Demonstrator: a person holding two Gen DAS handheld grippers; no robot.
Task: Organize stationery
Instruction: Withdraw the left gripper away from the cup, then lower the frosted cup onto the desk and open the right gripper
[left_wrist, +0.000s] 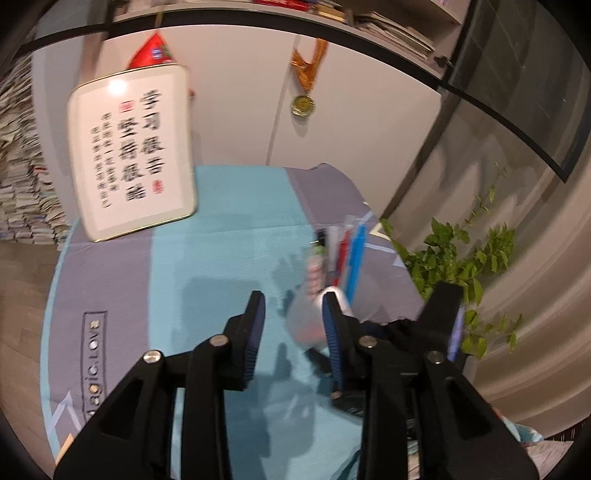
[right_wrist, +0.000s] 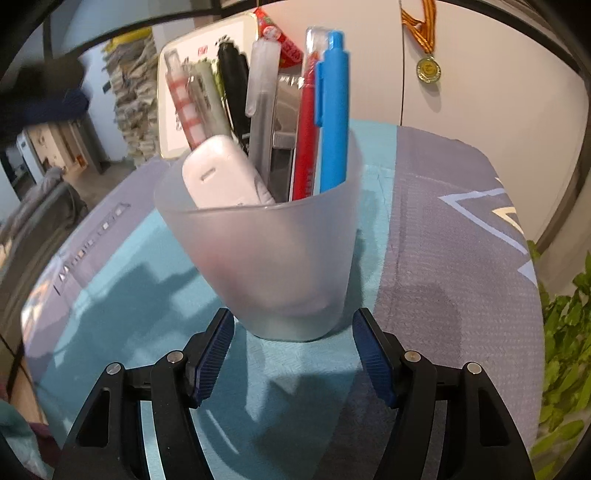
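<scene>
A frosted translucent cup (right_wrist: 273, 258) stands on the teal and grey cloth. It holds several pens, among them a blue pen (right_wrist: 334, 110), a red pen (right_wrist: 307, 140), a clear pen and a checked pen, plus a white correction tape (right_wrist: 225, 173). My right gripper (right_wrist: 293, 341) is open, its blue pads either side of the cup's base without touching. In the left wrist view the cup (left_wrist: 314, 317) is just right of centre. My left gripper (left_wrist: 293, 314) is open and empty, beside the cup. The right gripper's black body (left_wrist: 439, 314) shows behind it.
A framed calligraphy plaque (left_wrist: 135, 151) leans at the back left of the table. A medal (left_wrist: 303, 104) hangs on the white cabinet behind. A green plant (left_wrist: 461, 266) stands off the table's right edge. Stacks of papers (left_wrist: 22, 177) fill the far left.
</scene>
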